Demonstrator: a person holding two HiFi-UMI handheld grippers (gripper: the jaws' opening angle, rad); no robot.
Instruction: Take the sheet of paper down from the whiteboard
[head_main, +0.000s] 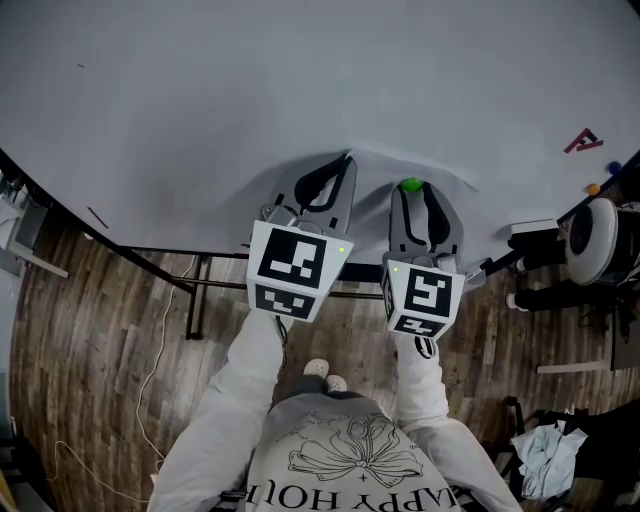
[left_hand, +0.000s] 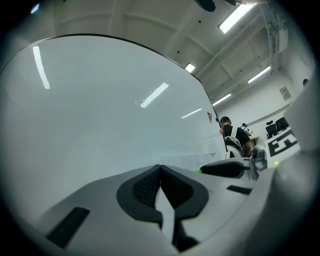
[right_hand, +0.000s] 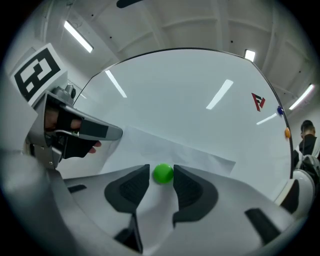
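Sheet of paper (head_main: 372, 195) sits low on the whiteboard (head_main: 250, 90), right-centre. It lies flat against the board with its face toward the person. Its top edge runs sideways along the board. Lower part is hidden behind both tools, so long axis can't be told.

The near top corner is lifted off the board at the left hand-held gripper (head_main: 345, 162). Its jaws are pressed together, pinching that corner of the sheet, tool pointing level at the board.

Green magnet (right_hand: 163, 173) sits on the sheet near the top edge. Right hand-held gripper (head_main: 411, 196) is spread wide, one tip on each side of the magnet, just beside it. No clear squeeze.

Around:
- red mark (head_main: 583, 141) on the board, well right of the sheet
- blue magnet (right_hand: 279, 111) and orange magnet (right_hand: 287, 132) at the board's right edge
- black stand legs (head_main: 190, 290) on the wood floor (head_main: 90, 330)
- a person with a backpack (left_hand: 232, 137) beyond the board's far end
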